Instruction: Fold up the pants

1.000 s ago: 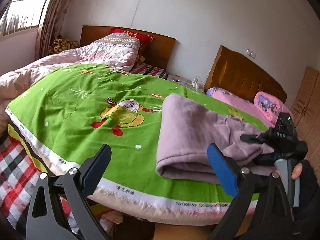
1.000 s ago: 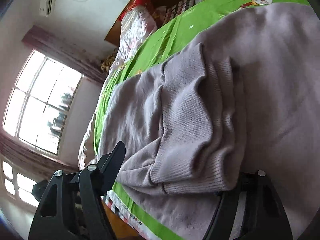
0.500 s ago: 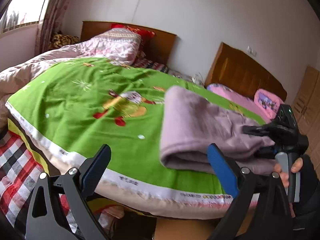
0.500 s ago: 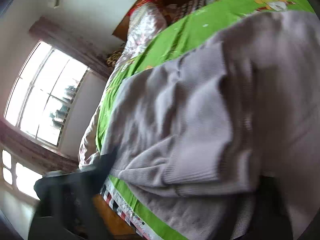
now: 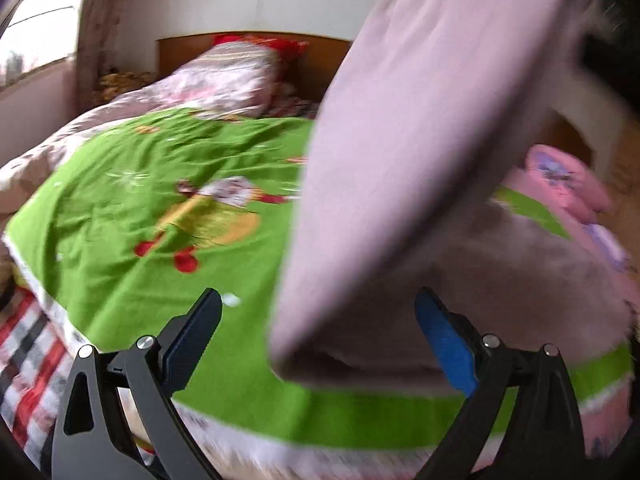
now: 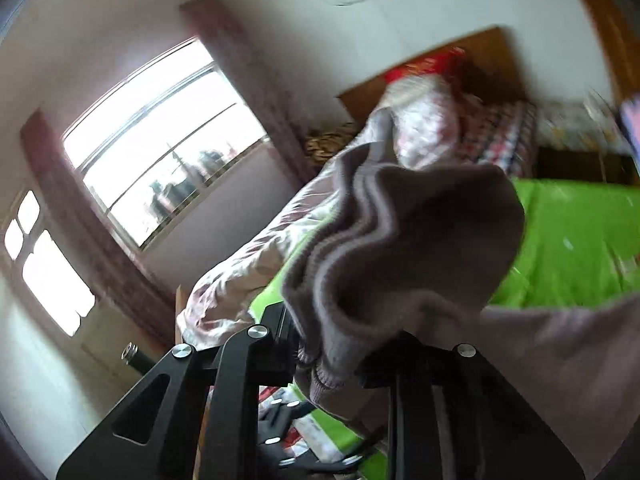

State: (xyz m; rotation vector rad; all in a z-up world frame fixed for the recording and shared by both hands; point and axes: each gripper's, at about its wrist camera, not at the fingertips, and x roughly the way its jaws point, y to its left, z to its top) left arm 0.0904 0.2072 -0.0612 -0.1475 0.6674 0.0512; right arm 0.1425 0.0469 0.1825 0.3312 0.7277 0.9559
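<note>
The mauve knit pants (image 5: 400, 168) are lifted at one end, the raised part stretching up to the upper right in the left wrist view, the rest lying on the green bedspread (image 5: 160, 208). My right gripper (image 6: 332, 344) is shut on the bunched ribbed edge of the pants (image 6: 400, 248) and holds it up in the air. My left gripper (image 5: 320, 332) is open and empty near the bed's front edge, with the fold of the pants between and beyond its fingers. The view is blurred by motion.
A quilt and pillows (image 5: 224, 80) lie at the wooden headboard (image 5: 180, 48). A pink pillow (image 5: 568, 184) sits at the right. A window (image 6: 160, 148) is on the left wall. A checked sheet (image 5: 28, 352) hangs below the bed's edge.
My right gripper has shut on the pants' edge and swung it up off the bed. The left gripper has moved closer to the bed, still open.
</note>
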